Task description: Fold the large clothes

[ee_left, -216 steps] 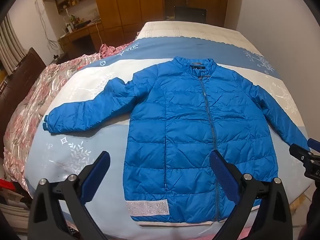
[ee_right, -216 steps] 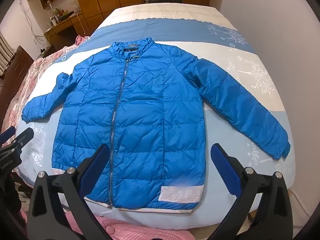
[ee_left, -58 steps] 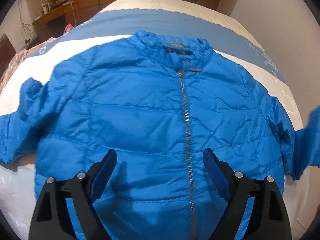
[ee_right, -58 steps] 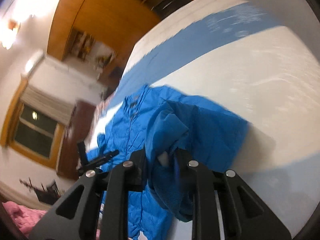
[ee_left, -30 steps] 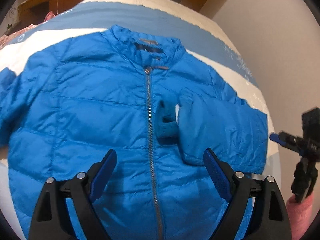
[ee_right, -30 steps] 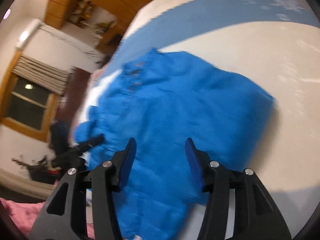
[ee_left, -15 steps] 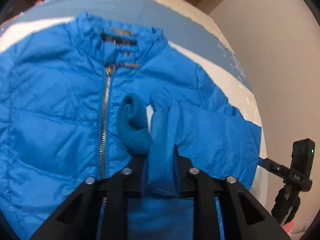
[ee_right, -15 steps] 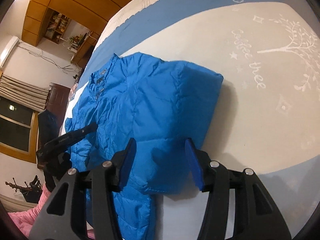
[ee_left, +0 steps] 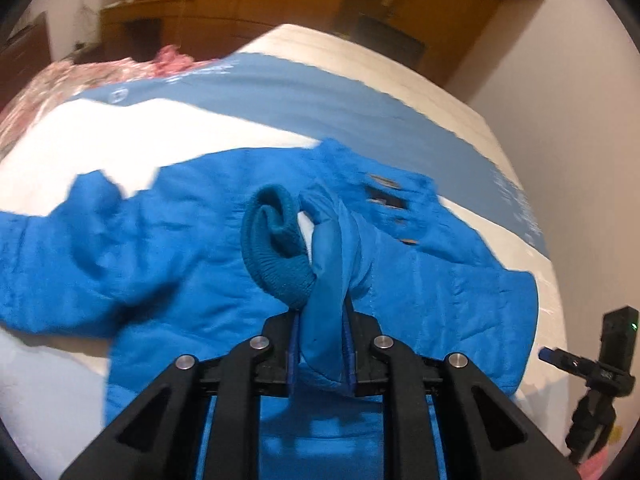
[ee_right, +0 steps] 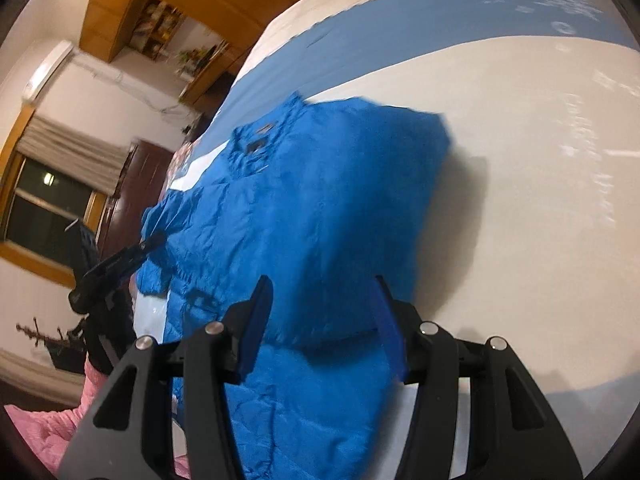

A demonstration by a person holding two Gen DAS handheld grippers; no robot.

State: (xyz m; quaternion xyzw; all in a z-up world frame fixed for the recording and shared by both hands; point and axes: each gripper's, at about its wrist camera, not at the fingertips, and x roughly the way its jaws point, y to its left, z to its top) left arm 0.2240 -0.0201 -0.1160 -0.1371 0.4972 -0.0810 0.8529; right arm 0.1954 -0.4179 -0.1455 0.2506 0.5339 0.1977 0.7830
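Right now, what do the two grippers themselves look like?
Same build on both. Left gripper: black angular fingers with triangular cut-outs, round silver bolts, blue pads on the inner faces. Right gripper: the same black frame, silver bolts and blue pads. No cables, markings, or sleeves show.

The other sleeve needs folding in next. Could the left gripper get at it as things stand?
Probably not yet: the left gripper is shut on the folded sleeve's cuff end. The spread sleeve lies uncovered, so release first.
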